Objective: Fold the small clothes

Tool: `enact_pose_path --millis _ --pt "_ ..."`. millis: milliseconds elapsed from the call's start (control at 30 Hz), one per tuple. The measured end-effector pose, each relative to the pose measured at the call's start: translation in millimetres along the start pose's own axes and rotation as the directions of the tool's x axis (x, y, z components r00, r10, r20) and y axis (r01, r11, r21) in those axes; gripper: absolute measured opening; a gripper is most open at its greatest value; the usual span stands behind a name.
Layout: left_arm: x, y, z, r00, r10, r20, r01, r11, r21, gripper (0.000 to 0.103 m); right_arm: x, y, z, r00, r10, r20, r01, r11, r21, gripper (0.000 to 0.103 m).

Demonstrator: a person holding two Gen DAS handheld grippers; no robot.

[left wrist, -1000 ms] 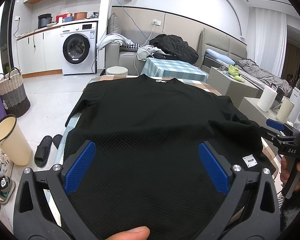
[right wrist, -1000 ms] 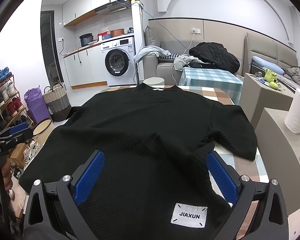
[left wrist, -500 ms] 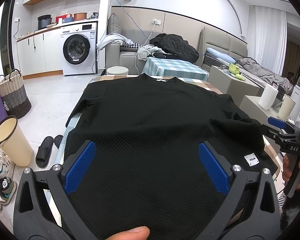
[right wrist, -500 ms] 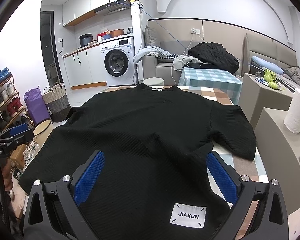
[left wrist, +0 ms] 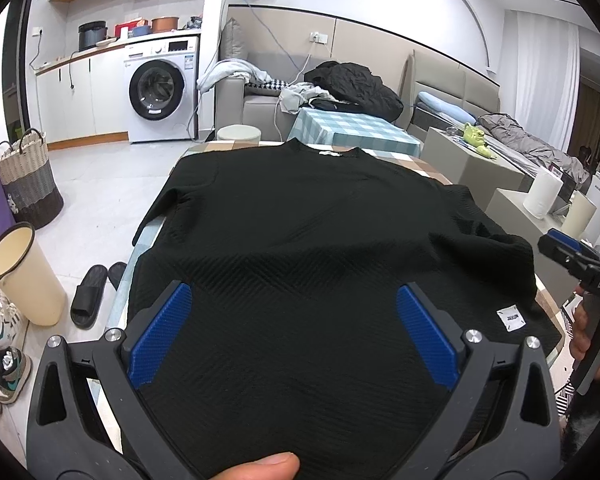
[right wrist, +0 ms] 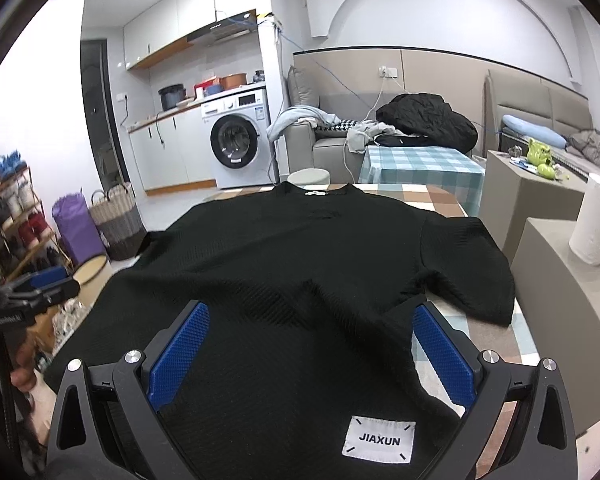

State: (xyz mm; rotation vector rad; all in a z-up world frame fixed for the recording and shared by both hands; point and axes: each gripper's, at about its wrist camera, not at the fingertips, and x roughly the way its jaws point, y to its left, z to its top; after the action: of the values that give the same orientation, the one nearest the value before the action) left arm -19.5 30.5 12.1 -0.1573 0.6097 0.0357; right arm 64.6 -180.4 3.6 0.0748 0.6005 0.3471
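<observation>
Desk: I saw a checked-cloth desk (right wrist: 440,202) in a living room, washing machine (right wrist: 236,142) behind.
Shirt: black shirt (left wrist: 320,240) lay spread flat on it.
Left tongs (left wrist: 296,328): wide apart above the hem, gripping nothing.
Right tongs (right wrist: 310,344): likewise spread, empty, near the white label (right wrist: 378,438).

Black shirt (right wrist: 300,280): matt knit cloth w/ ribbed chevron texture; white woven label (right wrist: 379,439). Left claw (left wrist: 294,336) & right claw (right wrist: 312,356): matt black plastic, blue knurled rubbery pads, shiny metal screws. Tabletop (right wrist: 440,200): checked cloth cover.
</observation>
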Motion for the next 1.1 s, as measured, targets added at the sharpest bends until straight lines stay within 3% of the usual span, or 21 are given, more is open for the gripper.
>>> enact_pose_path --millis 467,633,867,1033,1100 --pt "32.8 22.6 1.1 0.999 0.01 -0.041 -0.012 0.999 -0.046 0.102 17.3 -25.4 -4.8 0.997 0.005 -0.072 0.002 0.995 0.099 0.103" --pt "44.5 33.7 10.1 0.999 0.014 -0.049 -0.018 0.995 -0.095 0.102 17.0 -51.8 6.3 0.998 -0.001 -0.059 0.013 0.979 0.204 0.103" --pt "68.0 50.3 30.5 0.994 0.078 -0.07 -0.085 0.99 -0.112 0.102 27.6 -79.9 18.7 0.992 -0.087 -0.091 0.107 0.964 0.244 0.103" --pt "89.0 58.3 47.2 0.992 0.098 -0.079 -0.106 0.989 -0.107 0.102 41.6 -112.2 25.4 0.987 -0.104 -0.119 0.14 0.924 0.355 0.103" --pt "96.9 61.3 51.5 0.992 0.092 -0.085 -0.101 0.988 -0.114 0.102 50.7 -133.0 24.7 0.984 -0.089 -0.157 0.149 0.89 0.43 0.103"
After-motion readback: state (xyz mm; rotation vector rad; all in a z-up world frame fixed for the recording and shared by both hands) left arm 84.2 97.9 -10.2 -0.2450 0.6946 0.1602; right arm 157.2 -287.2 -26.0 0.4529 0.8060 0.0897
